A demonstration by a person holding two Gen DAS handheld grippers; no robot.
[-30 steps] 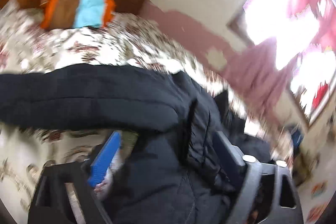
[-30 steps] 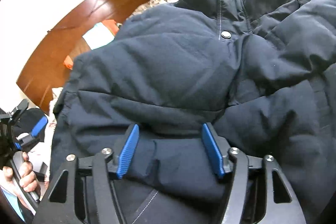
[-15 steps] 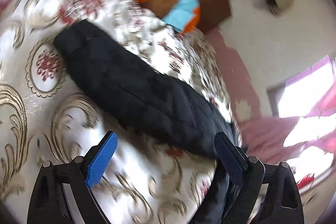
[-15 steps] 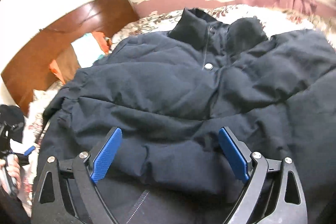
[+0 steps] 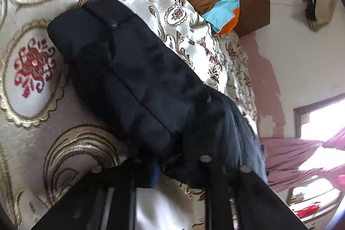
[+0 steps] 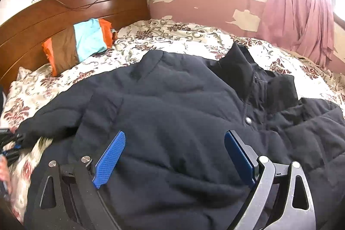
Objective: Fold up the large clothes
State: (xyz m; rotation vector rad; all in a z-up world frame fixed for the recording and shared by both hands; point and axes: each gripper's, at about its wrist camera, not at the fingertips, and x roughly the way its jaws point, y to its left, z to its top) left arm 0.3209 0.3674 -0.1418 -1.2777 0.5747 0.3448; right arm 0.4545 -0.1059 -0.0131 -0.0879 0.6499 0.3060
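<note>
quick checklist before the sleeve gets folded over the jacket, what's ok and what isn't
1. Left tongs shut on the dark padded jacket's sleeve: ok; they have just closed on its near edge.
2. Right tongs free: ok, open over the jacket body, pads not pressing.
3. Sleeve lying straight on the floral bedspread: ok.
4. Jacket body spread flat: not ok, puffy folds near the collar.
5. Striped orange, brown and blue pillow clear of the jacket: ok.
6. How much fabric the left tongs hold: cannot tell.
</note>
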